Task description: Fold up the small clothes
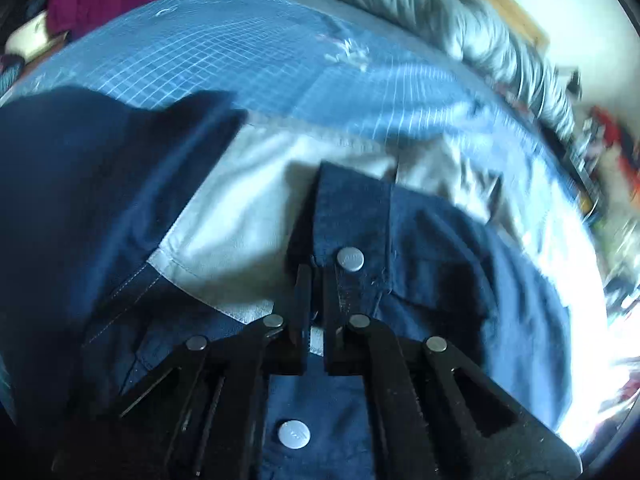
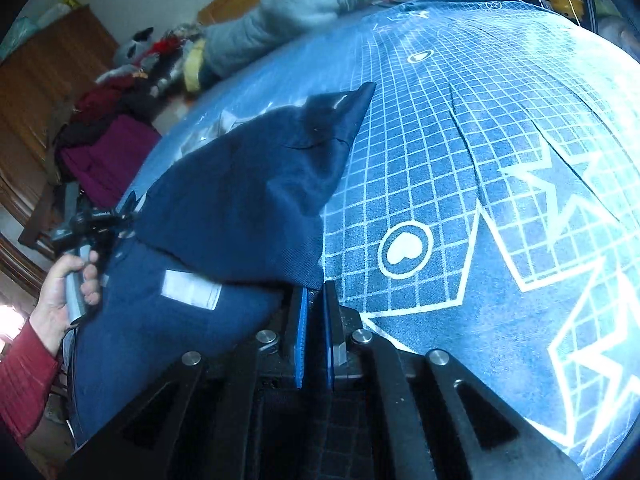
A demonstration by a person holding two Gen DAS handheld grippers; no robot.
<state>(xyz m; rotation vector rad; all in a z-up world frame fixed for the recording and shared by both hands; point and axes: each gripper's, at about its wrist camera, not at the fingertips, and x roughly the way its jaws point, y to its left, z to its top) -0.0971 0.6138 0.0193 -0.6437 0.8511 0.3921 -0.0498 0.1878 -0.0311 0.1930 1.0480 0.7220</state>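
Observation:
A pair of small navy shorts (image 1: 432, 248) lies on a blue grid-patterned bed cover (image 1: 224, 56). Its waistband with a metal snap button (image 1: 350, 259) and pale pocket lining (image 1: 248, 220) shows in the left wrist view. My left gripper (image 1: 318, 280) is shut on the waistband next to the button. In the right wrist view my right gripper (image 2: 316, 292) is shut on the navy shorts (image 2: 248, 200) at one edge, and the cloth hangs lifted over the bed cover (image 2: 460, 160). The left gripper (image 2: 92, 224), held in a hand, grips the far side.
A grey quilt (image 2: 288, 12) lies bunched along the far edge of the bed. Purple and red clothes (image 2: 108, 152) are piled beside a wooden wardrobe (image 2: 44, 92). A white label (image 2: 192, 290) shows on the shorts.

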